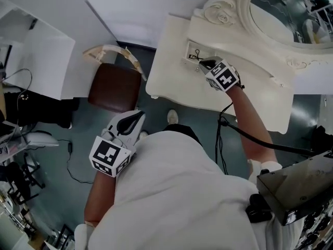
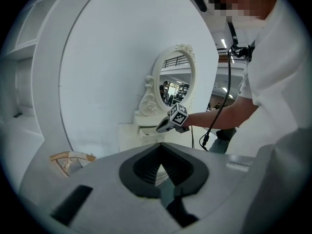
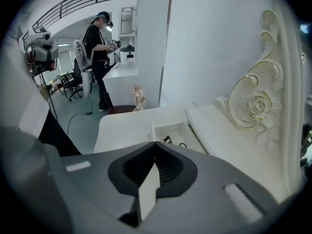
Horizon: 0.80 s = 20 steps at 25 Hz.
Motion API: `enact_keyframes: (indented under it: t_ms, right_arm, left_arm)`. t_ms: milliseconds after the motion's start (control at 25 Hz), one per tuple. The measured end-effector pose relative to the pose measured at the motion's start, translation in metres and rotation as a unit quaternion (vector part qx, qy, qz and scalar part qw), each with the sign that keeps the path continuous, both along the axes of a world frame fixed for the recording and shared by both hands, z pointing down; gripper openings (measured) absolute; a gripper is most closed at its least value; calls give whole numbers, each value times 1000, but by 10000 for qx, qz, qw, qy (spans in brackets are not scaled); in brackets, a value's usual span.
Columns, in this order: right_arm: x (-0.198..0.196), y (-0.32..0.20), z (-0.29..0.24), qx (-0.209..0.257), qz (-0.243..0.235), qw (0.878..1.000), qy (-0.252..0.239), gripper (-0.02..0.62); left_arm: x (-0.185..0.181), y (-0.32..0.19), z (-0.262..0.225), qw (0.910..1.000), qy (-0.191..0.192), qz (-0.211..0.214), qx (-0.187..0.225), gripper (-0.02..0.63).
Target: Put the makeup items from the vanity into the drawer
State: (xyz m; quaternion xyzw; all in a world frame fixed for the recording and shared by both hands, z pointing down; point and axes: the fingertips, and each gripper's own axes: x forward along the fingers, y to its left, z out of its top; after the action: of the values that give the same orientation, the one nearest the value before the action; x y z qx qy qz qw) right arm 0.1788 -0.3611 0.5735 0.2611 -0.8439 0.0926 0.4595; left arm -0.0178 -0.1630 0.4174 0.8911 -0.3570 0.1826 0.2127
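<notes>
The vanity tabletop (image 1: 171, 61) shows no makeup on its visible part. Its small drawer (image 1: 191, 50) stands open just ahead of my right tongs (image 1: 207, 64), long axis roughly in line with them. Right tongs: closed tip to tip, holding nothing. Left tongs (image 1: 132, 120): likewise closed and unloaded, well apart at my side. Small dark items (image 1: 196, 56) lie inside the drawer.

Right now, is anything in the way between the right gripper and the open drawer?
Nothing visible. The right gripper sits just over the open drawer, jaws together; only thin dark items lie inside it.
</notes>
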Motion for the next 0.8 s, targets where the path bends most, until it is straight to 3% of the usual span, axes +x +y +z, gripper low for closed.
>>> enact_keyframes:
  t_ms: [240,800]
  right_arm:
    - [-23,77,-28,-46,650,9959,-623,2]
    - [-107,262,-65,209,1155,9817,-1498,2]
  left_arm:
    - [-18,31,-9,9994,-11,335,119,3]
    - [-52,121,-3,9923,124,1210,233,3]
